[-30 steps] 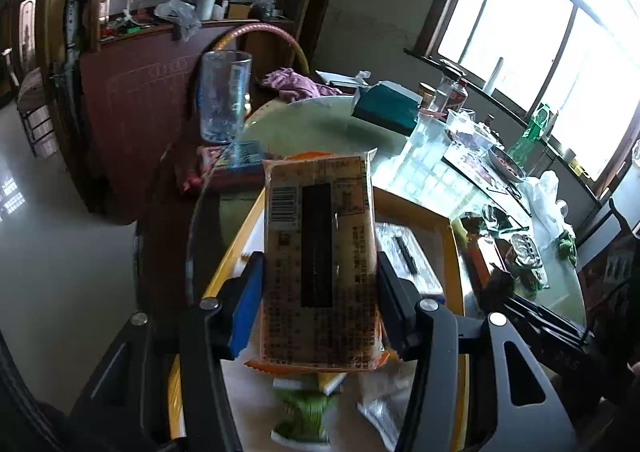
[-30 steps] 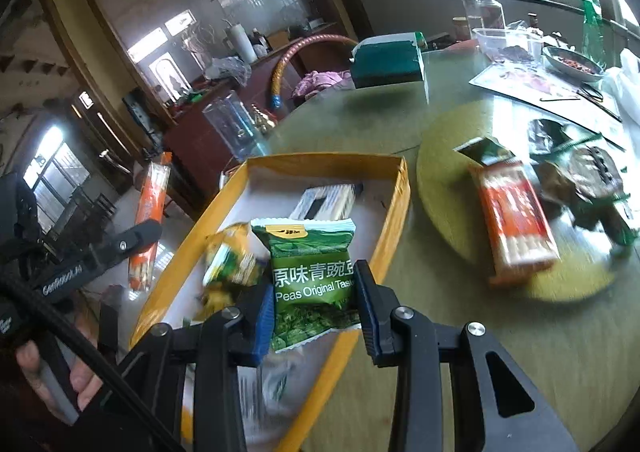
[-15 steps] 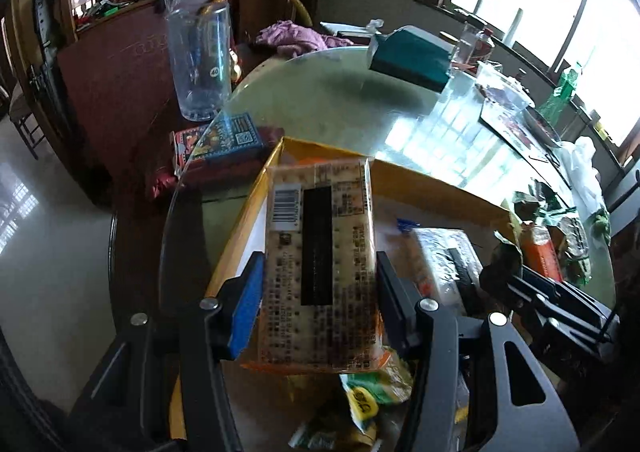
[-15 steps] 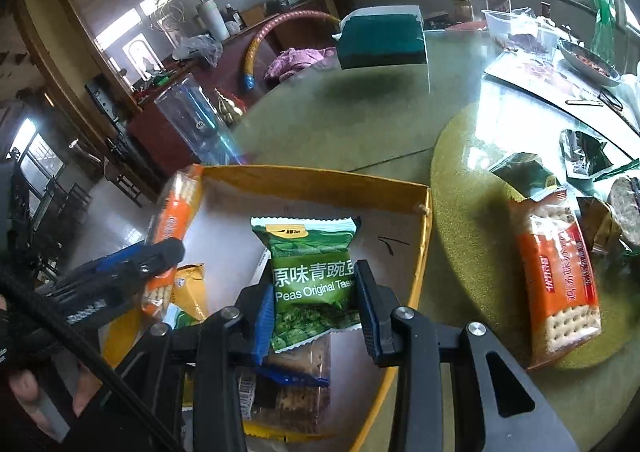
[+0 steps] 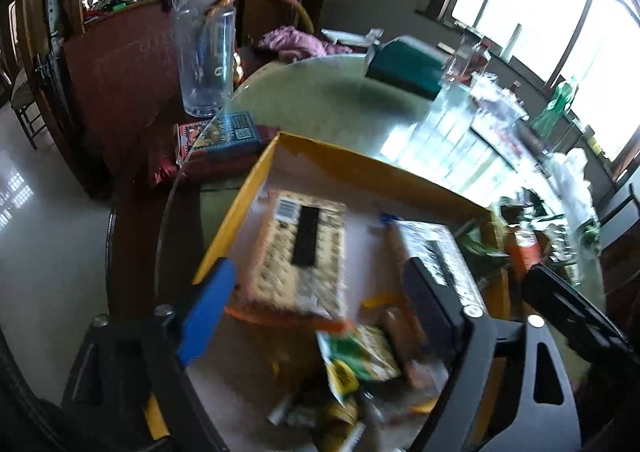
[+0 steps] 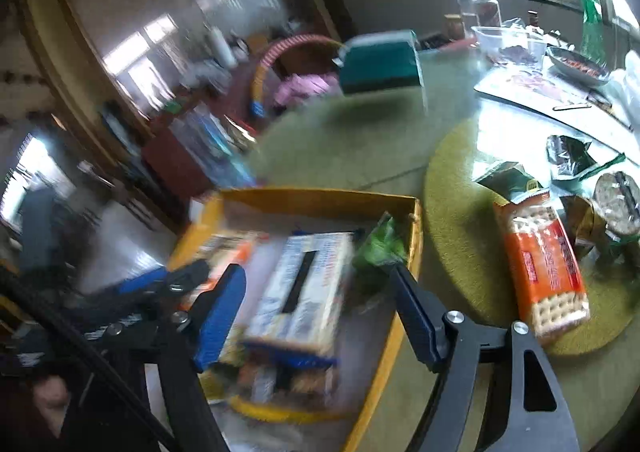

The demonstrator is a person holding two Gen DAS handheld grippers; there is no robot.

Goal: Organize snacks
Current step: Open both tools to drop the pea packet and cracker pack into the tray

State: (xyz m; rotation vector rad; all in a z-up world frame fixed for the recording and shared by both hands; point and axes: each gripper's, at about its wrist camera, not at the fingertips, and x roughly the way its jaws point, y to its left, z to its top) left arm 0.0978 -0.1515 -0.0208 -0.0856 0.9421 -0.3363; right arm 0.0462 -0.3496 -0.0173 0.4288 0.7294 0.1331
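Observation:
A yellow-rimmed box (image 5: 352, 160) (image 6: 320, 196) sits on the glass table with several snack packets in it. My left gripper (image 5: 320, 312) hangs over it, its jaws opening wide. The tan cracker packet (image 5: 304, 252) lies free in the box between and beyond the fingers, touching neither pad. A second cracker packet (image 5: 436, 252) (image 6: 304, 284) lies beside it. My right gripper (image 6: 318, 312) is also opening. The green pea packet (image 6: 380, 244) is loose by the box's right wall, just past the right finger. The left gripper's fingers (image 6: 160, 284) show at the box's left.
On a round green mat (image 6: 452, 180) to the right of the box lie an orange cracker packet (image 6: 540, 264) and several small packets. A teal box (image 6: 380, 60) stands further back. A clear jug (image 5: 204, 64) and a blue card box (image 5: 236, 130) sit left of the table's edge.
Both grippers have opened. The tan cracker packet left the left jaws and now lies in the box. The green pea packet left the right jaws and dropped toward the box's right wall.

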